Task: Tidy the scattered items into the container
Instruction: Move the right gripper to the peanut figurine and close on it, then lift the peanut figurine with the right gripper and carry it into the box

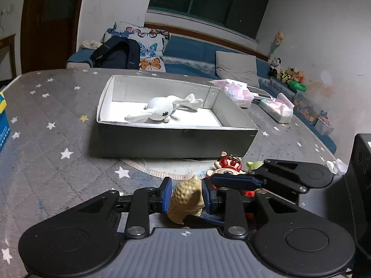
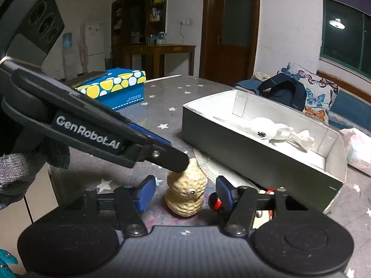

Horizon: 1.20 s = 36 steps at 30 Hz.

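Observation:
A tan peanut-shaped toy (image 1: 186,200) stands on the star-patterned table, and my left gripper (image 1: 186,195) is shut on it, blue pads against both sides. In the right wrist view the peanut toy (image 2: 186,191) stands between my right gripper's (image 2: 185,192) open pads without touching them; the left gripper's finger (image 2: 162,154) reaches its top. A red and orange figure toy (image 1: 228,165) lies just right of it. The grey box (image 1: 176,139) holds a white plush rabbit (image 1: 162,110).
A green toy (image 1: 254,164) lies beside the red figure. A blue and yellow tissue box (image 2: 116,88) stands at the table's left. Pink tissue packs (image 1: 236,91) lie right of the box. A sofa with cushions and a dark backpack (image 1: 116,54) is behind the table.

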Tool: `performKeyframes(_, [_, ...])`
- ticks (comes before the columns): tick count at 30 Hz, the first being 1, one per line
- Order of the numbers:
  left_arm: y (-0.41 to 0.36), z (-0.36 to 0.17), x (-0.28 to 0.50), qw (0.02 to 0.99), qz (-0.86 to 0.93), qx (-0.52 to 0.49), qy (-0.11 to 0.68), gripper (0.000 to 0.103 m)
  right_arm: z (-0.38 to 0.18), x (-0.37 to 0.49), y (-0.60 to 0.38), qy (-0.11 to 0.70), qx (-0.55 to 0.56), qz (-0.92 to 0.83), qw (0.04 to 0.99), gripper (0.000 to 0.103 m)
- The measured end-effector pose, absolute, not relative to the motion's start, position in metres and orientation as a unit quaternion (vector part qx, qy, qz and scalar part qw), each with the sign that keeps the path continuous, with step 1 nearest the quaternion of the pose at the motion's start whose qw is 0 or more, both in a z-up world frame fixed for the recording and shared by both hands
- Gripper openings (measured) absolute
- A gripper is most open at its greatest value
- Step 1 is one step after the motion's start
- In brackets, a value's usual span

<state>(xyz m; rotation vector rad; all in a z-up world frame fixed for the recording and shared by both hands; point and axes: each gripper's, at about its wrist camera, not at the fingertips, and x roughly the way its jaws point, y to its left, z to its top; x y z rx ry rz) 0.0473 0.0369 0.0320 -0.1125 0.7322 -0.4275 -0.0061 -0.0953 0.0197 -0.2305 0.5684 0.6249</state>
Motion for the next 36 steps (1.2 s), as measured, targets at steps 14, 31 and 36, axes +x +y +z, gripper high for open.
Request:
performKeyframes(14, [0.040,0.023,0.057,0.901,-0.210,-0.077,0.371,0.034,0.013,-0.003,-0.086,0.282,-0.121,0.304,0.902,0.048])
performKeyframes(31, [0.061,0.020,0.067,0.893,-0.217,-0.123,0.373,0.033,0.005,0.002,-0.077,0.293,-0.122,0.305,0.898,0.048])
performKeyframes(36, [0.065,0.019,0.070,0.889,-0.218,-0.142,0.376,0.033,0.002,0.001,-0.075,0.291,-0.128,0.300,0.899,0.043])
